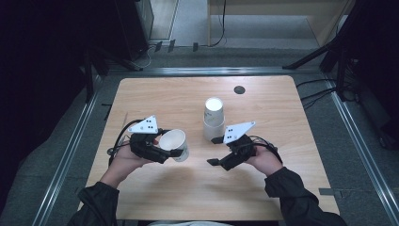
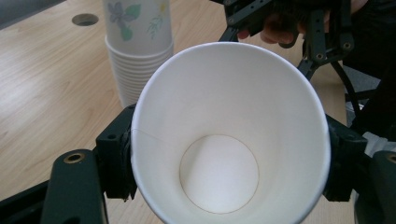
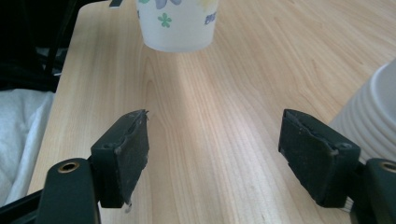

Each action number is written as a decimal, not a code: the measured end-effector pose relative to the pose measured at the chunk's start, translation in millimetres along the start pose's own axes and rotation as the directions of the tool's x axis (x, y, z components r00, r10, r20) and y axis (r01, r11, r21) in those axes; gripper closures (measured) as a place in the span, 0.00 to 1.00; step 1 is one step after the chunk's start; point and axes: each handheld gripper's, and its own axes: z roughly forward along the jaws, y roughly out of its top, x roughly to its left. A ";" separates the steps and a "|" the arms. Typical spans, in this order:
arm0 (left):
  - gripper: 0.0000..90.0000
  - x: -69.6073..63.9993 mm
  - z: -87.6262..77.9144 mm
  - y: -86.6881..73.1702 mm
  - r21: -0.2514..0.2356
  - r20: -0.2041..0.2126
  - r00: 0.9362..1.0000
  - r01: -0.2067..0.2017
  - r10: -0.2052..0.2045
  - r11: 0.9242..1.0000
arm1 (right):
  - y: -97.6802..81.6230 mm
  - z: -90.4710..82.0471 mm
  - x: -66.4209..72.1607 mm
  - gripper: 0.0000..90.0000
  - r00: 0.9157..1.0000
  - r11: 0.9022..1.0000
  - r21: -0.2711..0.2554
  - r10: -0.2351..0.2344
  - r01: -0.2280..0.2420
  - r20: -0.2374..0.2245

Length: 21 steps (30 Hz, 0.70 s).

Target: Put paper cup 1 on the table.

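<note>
A white paper cup point(image 1: 174, 142) with a flower print lies tilted in my left gripper point(image 1: 172, 151), which is shut on its sides. In the left gripper view the cup's open mouth point(image 2: 229, 130) faces the camera, with a jaw pressed against each side of it. A stack of matching cups point(image 1: 214, 117) stands upright mid-table, just right of the held cup. My right gripper point(image 1: 214, 150) hovers in front of the stack, open, with bare table between its pads point(image 3: 126, 154). The right gripper view shows the held cup point(image 3: 177, 23) ahead and the stack point(image 3: 373, 121) at the right edge.
The wooden table point(image 1: 155, 99) has a small round hole point(image 1: 239, 89) near its far edge. Metal rails run along the table's sides, and cables lie on the grey floor point(image 1: 324, 94) to the right. Dark equipment stands at the far left.
</note>
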 end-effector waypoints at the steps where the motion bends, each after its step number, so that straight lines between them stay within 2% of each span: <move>1: 0.27 0.0 0.0 0.0 0.000 0.000 1.000 0.000 0.000 1.000 | 0.0 0.0 0.0 0.27 1.000 1.000 0.000 0.000 0.000 0.000; 5: 0.27 4.6 -3.0 -3.7 0.014 -0.035 0.999 -0.002 0.002 1.000 | -1.2 -2.5 -3.0 0.27 1.000 1.000 0.001 0.012 -0.012 0.020; 6: 0.27 7.8 -2.5 -7.1 0.035 -0.048 0.999 -0.003 0.005 0.999 | -2.4 -4.0 -4.6 0.27 0.999 1.000 0.006 0.013 -0.013 0.034; 9: 0.27 12.4 -1.8 -10.4 0.056 -0.054 0.999 0.002 0.001 0.998 | -4.6 -5.6 -6.7 0.27 0.999 1.000 0.012 0.018 -0.019 0.040; 10: 0.27 14.8 -1.6 -11.7 0.065 -0.062 0.998 0.007 -0.003 0.998 | -7.3 -6.9 -9.3 0.27 0.998 0.999 0.017 0.033 -0.034 0.054; 14: 0.27 27.4 -1.5 -14.7 0.066 -0.080 0.996 0.034 -0.028 0.997 | -11.4 -8.9 -11.0 0.27 0.996 0.998 0.030 0.044 -0.046 0.072; 21: 0.27 39.1 -0.4 -15.8 0.081 -0.112 0.993 0.053 -0.043 0.995 | -19.8 -11.8 -12.8 0.26 0.995 0.997 0.044 0.058 -0.062 0.086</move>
